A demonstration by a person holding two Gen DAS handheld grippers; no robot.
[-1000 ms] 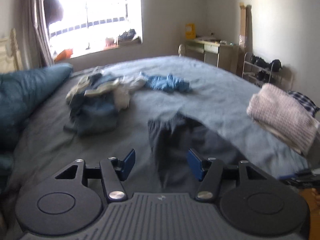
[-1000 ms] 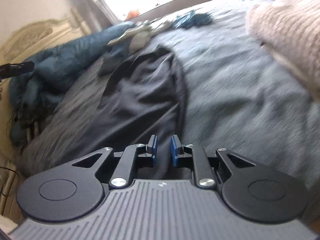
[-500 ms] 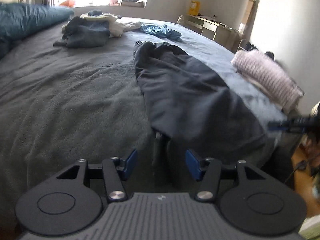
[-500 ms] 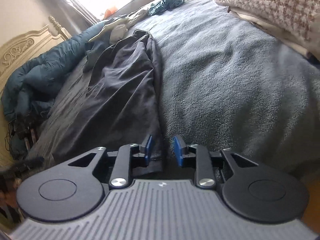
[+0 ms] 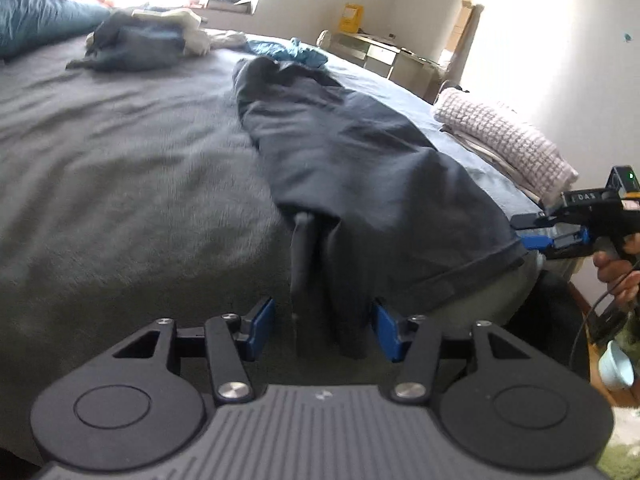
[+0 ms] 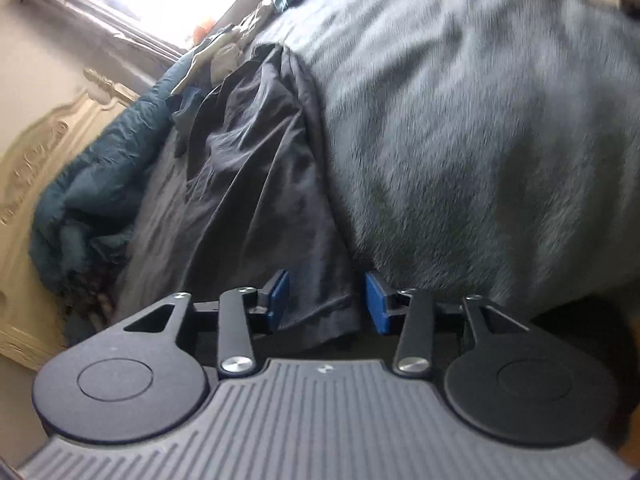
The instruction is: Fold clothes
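Observation:
A dark garment lies stretched lengthwise on the grey bed, its near end draped over the bed's edge. My left gripper is open at that near end, with hanging folds of the fabric between its blue pads, which do not press on them. My right gripper, held by a hand, is at the garment's right hem corner. In the right wrist view the dark garment's hem lies between the right gripper's jaws, which are opening; the pads stand apart from the cloth.
A pile of unfolded clothes and a blue garment lie at the far end of the bed. A folded knit stack sits at the right edge. A teal duvet and a carved headboard line the left side.
The left gripper has come down to the garment's near end, which now hangs between its jaws. The right gripper has rolled and its jaws have widened around the hem.

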